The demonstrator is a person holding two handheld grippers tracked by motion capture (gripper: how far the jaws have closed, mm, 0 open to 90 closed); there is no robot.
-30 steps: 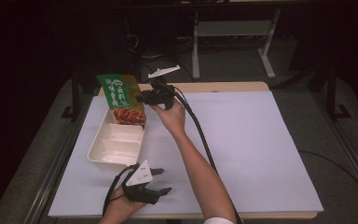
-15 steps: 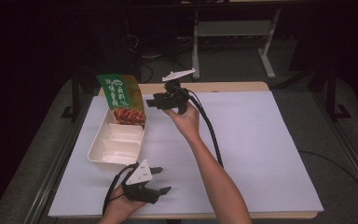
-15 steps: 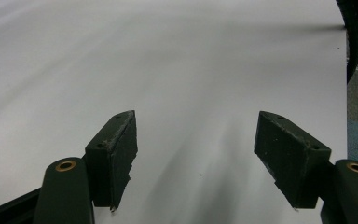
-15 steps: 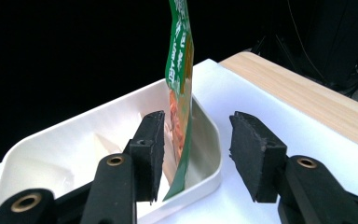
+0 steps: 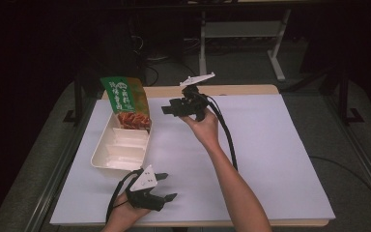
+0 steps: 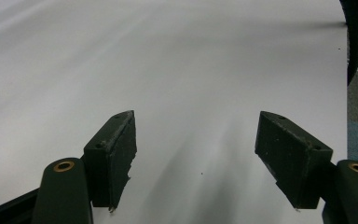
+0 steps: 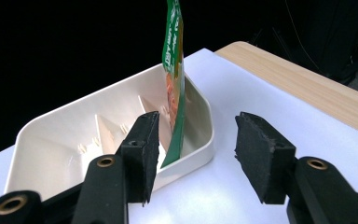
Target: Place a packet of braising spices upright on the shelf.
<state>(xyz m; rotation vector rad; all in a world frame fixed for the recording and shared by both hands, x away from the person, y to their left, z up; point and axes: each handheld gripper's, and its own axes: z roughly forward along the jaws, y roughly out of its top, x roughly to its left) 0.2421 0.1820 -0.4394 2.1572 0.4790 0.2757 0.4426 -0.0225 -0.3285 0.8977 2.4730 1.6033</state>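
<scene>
A green snack packet (image 5: 124,94) with orange food pictured on it stands upright in the far end compartment of a white divided tray (image 5: 99,155). My right gripper (image 5: 167,109) hovers to the right of it, apart from it and pointing at it. Its jaws have just been opening and are open with nothing between them. In the right gripper view the packet (image 7: 173,70) shows edge-on in the tray (image 7: 51,126) beyond the right gripper (image 7: 196,149). My left gripper (image 5: 166,186) rests near the table's front edge, open over bare white sheet (image 6: 193,158).
A white sheet (image 5: 270,145) covers the wooden table, whose edge (image 5: 232,90) shows at the back. The tray's nearer compartments hold nothing. Dark floor and a white stand's legs (image 5: 275,63) lie beyond the table.
My right gripper has drawn back to the right, away from the packet, and its jaws stand wider. The packet stays upright in the tray. The left gripper has kept still.
</scene>
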